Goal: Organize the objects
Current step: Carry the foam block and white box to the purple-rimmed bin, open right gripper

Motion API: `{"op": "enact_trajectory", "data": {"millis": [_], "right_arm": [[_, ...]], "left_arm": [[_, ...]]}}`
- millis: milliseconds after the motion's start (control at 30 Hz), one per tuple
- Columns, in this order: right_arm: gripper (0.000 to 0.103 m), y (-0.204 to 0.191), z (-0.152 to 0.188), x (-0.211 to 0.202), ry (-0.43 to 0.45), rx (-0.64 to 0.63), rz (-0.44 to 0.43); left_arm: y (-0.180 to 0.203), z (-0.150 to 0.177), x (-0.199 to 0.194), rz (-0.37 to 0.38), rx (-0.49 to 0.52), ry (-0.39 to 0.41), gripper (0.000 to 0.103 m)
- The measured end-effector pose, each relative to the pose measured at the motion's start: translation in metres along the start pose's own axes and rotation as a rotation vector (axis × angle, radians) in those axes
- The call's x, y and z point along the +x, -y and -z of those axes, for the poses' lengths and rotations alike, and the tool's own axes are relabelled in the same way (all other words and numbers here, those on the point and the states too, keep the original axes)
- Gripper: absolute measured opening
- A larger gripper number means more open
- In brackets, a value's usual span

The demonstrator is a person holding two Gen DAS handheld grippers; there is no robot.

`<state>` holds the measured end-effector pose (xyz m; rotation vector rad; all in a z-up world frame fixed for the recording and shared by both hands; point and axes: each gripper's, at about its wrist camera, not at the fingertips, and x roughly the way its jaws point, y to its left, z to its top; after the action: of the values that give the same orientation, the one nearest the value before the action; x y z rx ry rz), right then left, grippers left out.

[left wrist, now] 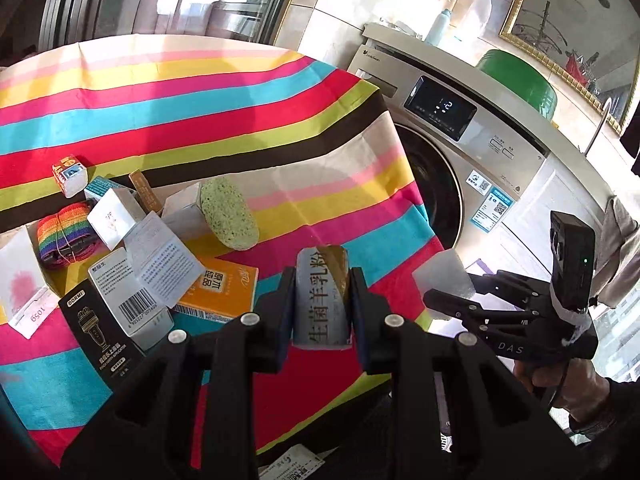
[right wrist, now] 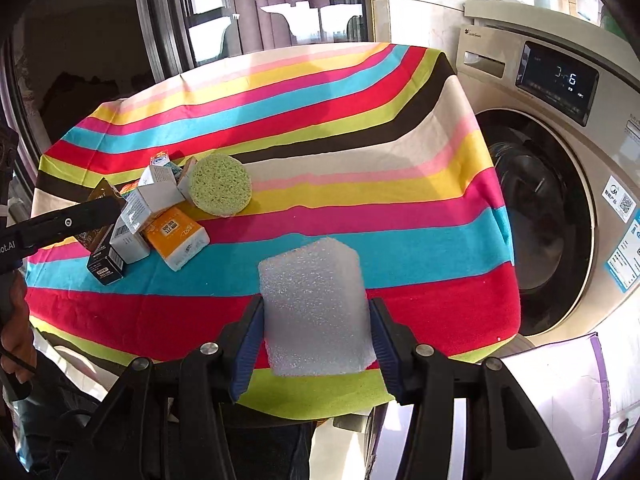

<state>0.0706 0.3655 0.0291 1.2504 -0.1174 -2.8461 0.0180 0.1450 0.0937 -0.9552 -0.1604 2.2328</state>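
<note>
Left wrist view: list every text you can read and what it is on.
"生菌羊乳粉": silver packet in the left tool.
"DORMI": black box.
"1059": white tag.
"DAS": right tool.
"LittleSwan": washing machine.
Leaflet and sticker print: too small.

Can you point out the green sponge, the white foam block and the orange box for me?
green sponge [right wrist: 220, 183], right wrist view, middle of its round face.
white foam block [right wrist: 314, 304], right wrist view, its front face.
orange box [left wrist: 222, 288], left wrist view, its printed top.
</note>
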Motion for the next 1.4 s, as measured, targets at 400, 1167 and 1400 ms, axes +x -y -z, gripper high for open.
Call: {"op": "enact_trajectory", "data": {"millis": [400, 1167, 1400], "right_arm": [[0.053, 0.090, 0.052, -0.041, -0.104, 0.100, 0.253], [0.084, 0.177, 0.116, -0.030, -0.273, 0.334, 0.423], [0.085, 0.165, 0.104, -0.024, -0.248, 0.351, 0.351]], "left_arm": [[0.122, 0.021, 0.082, 0.285, 0.148, -0.206, 0.030], [0.175, 0.061, 0.129, 0.390, 0.269, -0.317, 0.071], [0.131, 0.044, 0.081, 0.424, 0.239, -0.228, 0.073]]}}
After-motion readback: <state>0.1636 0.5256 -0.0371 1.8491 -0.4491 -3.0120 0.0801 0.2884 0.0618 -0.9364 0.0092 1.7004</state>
